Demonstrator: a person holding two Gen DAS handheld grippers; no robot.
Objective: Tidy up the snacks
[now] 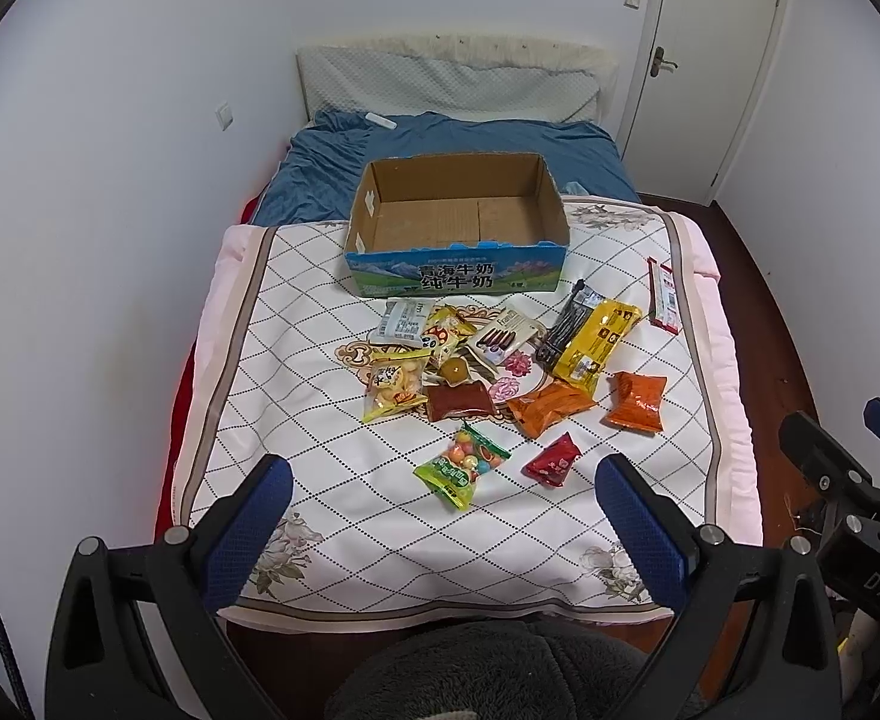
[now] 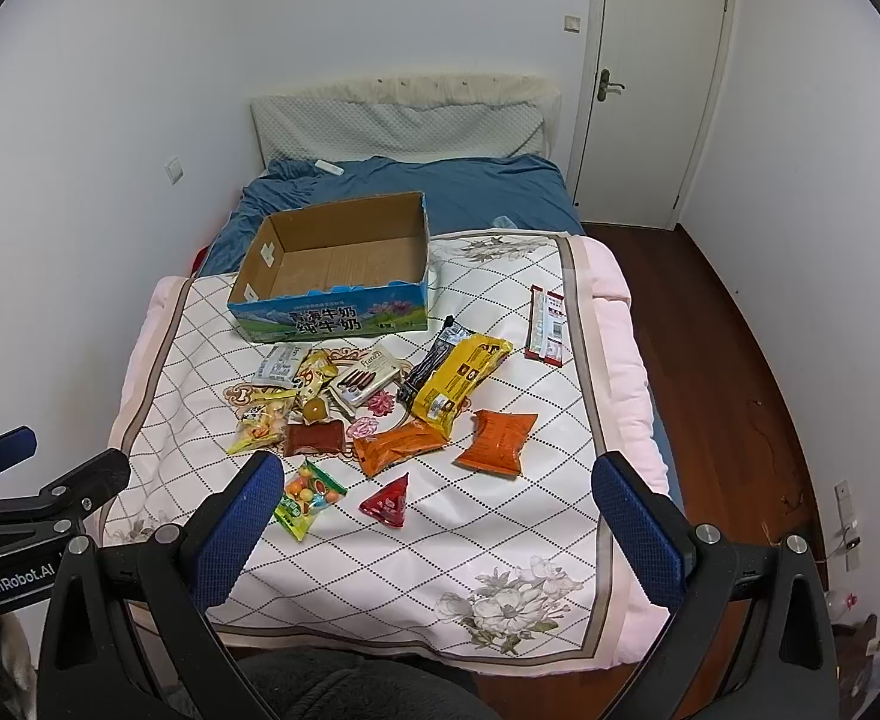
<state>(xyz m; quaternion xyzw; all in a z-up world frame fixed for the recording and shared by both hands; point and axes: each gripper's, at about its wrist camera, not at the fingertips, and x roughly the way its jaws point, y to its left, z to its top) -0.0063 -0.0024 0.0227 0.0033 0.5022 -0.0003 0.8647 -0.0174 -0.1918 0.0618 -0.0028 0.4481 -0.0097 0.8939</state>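
An empty cardboard milk box sits open on the quilt. Several snack packs lie loose in front of it: a green candy bag, a red triangular pack, two orange packs, a yellow pack, a chocolate-stick pack. A red-and-white box lies apart at the right. My left gripper and right gripper hover open above the near quilt, holding nothing.
The patterned quilt covers a bed with a blue sheet against the left wall. A closed door stands at the back right. Dark wood floor runs along the bed's right side. A dark fuzzy garment is below the grippers.
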